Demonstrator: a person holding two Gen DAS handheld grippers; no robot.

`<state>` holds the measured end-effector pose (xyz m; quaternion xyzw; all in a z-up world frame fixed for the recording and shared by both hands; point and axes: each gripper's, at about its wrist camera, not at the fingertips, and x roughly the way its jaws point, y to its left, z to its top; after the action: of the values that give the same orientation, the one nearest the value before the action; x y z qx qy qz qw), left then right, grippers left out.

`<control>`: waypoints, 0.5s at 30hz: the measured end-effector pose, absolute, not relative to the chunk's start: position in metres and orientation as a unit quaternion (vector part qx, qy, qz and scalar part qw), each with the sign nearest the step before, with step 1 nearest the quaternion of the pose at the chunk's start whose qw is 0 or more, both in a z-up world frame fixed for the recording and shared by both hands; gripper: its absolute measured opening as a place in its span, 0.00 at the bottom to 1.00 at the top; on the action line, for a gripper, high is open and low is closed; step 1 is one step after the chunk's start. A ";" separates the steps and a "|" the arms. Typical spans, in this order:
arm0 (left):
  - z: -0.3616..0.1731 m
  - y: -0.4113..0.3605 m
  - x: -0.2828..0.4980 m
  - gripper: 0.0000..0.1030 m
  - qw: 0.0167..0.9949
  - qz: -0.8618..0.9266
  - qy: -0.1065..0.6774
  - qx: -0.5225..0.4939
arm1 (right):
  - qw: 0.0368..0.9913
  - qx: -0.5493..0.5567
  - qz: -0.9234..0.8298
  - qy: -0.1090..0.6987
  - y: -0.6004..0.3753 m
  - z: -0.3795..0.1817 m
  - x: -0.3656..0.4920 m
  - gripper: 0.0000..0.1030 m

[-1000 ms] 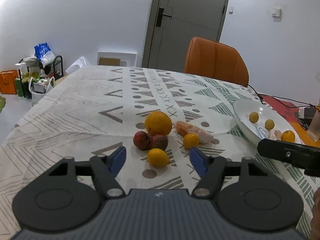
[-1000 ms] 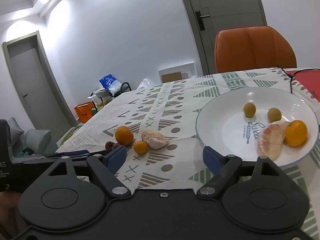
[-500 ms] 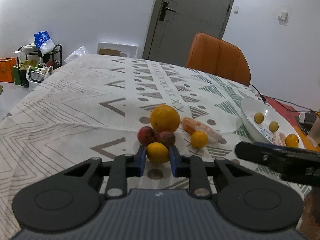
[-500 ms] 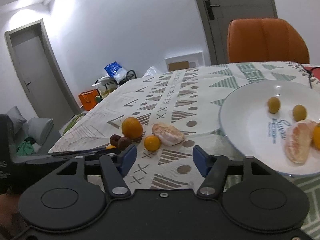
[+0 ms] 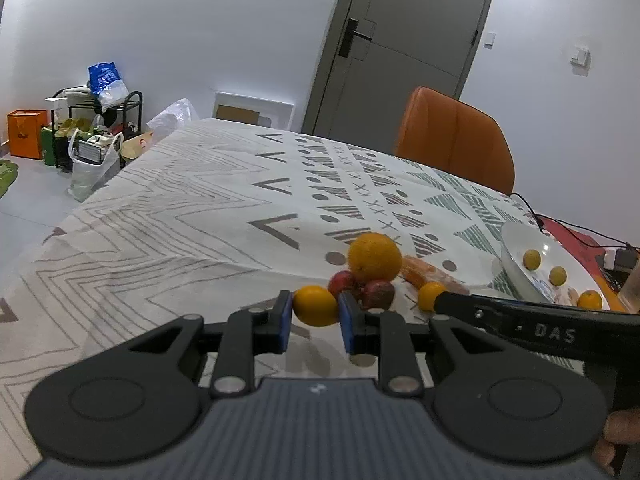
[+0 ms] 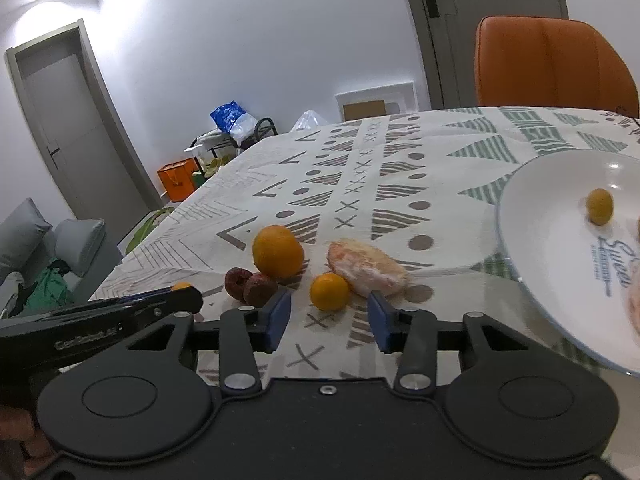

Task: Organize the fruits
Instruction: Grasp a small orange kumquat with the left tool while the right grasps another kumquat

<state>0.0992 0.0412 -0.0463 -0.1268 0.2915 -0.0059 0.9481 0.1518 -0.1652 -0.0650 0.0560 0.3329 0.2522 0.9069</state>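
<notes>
The left gripper (image 5: 312, 312) is clamped on a small yellow-orange citrus (image 5: 316, 306), smooth and oval, just in front of the big orange (image 5: 374, 258). The right gripper (image 6: 328, 320) is closing around a second small citrus (image 6: 330, 291) right of that orange, pads not yet touching it. Pickup is in hand; next, I judge, each fruit must be lifted clear and carried to the plate (image 6: 532, 240), further right of the orange.
</notes>
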 end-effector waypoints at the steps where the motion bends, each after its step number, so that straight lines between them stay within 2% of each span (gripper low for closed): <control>1: -0.046 0.044 0.098 0.23 0.948 -0.005 0.290 -0.128 | 0.907 0.052 0.252 0.335 -0.161 -0.066 0.153 0.42; 4: -0.045 0.051 0.095 0.23 0.949 0.000 0.287 -0.133 | 0.905 0.044 0.250 0.342 -0.151 -0.071 0.158 0.36; 6: -0.047 0.055 0.094 0.23 0.948 0.004 0.290 -0.134 | 0.905 0.041 0.247 0.343 -0.148 -0.074 0.160 0.20; 15: -0.037 0.047 0.095 0.23 0.951 0.004 0.281 -0.128 | 0.913 0.058 0.249 0.318 -0.164 -0.063 0.151 0.19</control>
<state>0.0949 0.0472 -0.0373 -0.1283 0.2810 0.0041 0.9511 0.1506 -0.1637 -0.0634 0.0575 0.3176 0.2488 0.9132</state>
